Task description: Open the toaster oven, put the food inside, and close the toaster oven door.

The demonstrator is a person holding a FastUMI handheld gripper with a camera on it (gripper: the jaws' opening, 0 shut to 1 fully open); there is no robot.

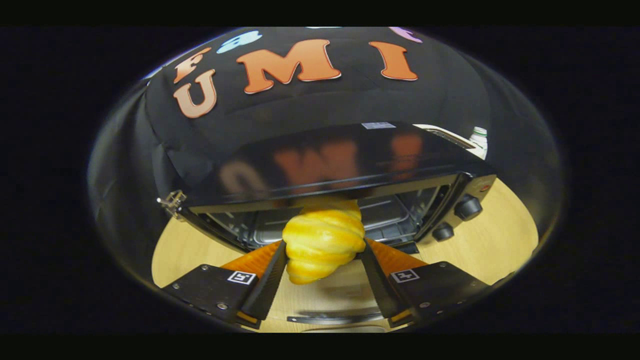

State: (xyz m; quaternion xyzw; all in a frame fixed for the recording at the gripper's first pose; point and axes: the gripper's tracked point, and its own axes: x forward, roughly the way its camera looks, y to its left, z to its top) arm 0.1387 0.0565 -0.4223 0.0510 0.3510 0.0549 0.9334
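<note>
**Croissant held at the open oven**

The gripper (322,252) pinches a yellow croissant (324,240) between its jaws, just before the open toaster oven (330,165) on the wooden table (500,240). Two knobs (467,207) sit on the oven's right side; a bottle (479,140) stands behind.

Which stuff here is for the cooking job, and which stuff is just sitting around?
For the job:
- the croissant, held between the fingers of the gripper
- the toaster oven, its door already folded down, just beyond the croissant

Just lying about:
- the plastic bottle behind the oven
- the wooden table, which only holds everything up
</note>
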